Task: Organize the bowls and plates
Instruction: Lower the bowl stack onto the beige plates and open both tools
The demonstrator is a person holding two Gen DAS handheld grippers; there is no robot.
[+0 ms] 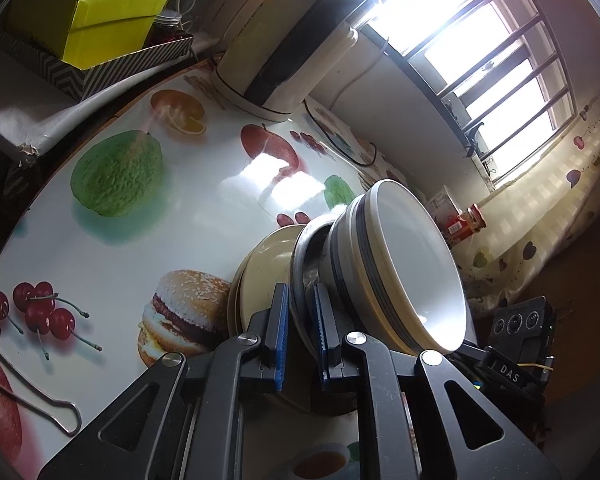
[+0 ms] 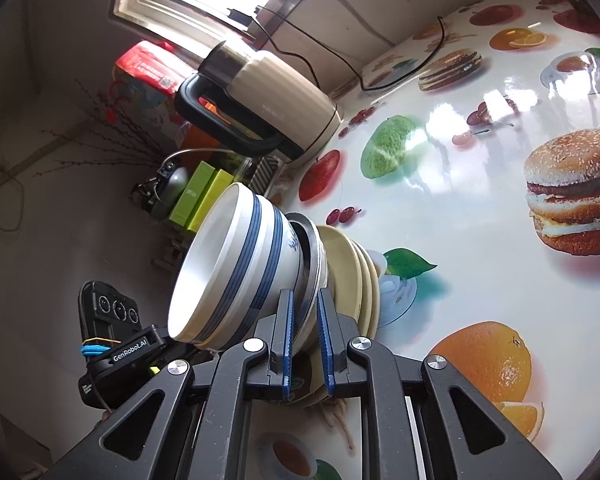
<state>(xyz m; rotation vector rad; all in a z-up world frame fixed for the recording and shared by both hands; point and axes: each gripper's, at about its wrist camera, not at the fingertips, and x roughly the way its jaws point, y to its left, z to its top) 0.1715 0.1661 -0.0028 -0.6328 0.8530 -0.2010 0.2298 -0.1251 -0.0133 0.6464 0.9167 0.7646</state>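
1. My left fingers [image 1: 302,322] are pinched narrow on the rim of the metal plate [image 1: 300,256], at about 6 o'clock in the left view.
2. My right fingers [image 2: 305,322] pinch the same metal plate from the other side, narrow too.
3. The striped bowl [image 2: 236,268] sits on the metal plate, and the yellow plates [image 2: 352,268] are under it, against the desk [image 2: 440,200].
4. The stack is near the middle of the desk, with the kettle [image 2: 276,96] at about 11 o'clock in the right view.
5. I think I should move both hands together and keep the plate flat, so the bowl does not slide off.
6. Go slow, and squeeze the same on both sides.
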